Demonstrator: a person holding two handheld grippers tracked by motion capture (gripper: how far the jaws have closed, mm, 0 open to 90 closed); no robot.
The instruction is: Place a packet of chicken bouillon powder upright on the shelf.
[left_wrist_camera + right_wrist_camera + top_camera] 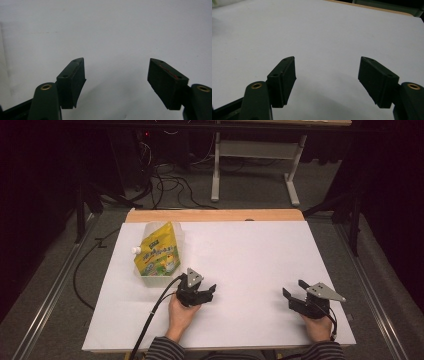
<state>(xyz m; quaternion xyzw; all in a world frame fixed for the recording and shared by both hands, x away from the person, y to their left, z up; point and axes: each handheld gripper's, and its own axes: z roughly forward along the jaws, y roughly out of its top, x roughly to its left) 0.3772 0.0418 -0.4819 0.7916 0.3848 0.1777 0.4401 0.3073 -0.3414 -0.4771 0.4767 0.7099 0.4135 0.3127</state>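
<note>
Here, above a white-covered worktop: left tool and right tool, each held in one hand near the front edge, well apart from each other. Both wide open, gripping nothing, with bare white sheet between the jaws in the left gripper view and in the right gripper view alike.

At the far left of the worktop, just beyond the left tool: a yellow spout pouch with a white cap pointing left, lying tilted on or in a clear tub; hard to tell which from this height. Untouched by either tool, the left one near it but aimed toward the middle of the sheet, the right one well away.

Likely trouble from here: a soft, glossy pouch slipping or buckling under a pinch taken on its flat face rather than near the stiff spout; a light tub skidding or tipping under a push from the side; the black cable trailing from the left tool catching the tub's corner during a turn toward the pouch. Also a chance of a one-sided lift, leaving the pouch to sag and drop back.

Counted: one pouch, one cap, one tub, two tools, two hands, one worktop.
</note>
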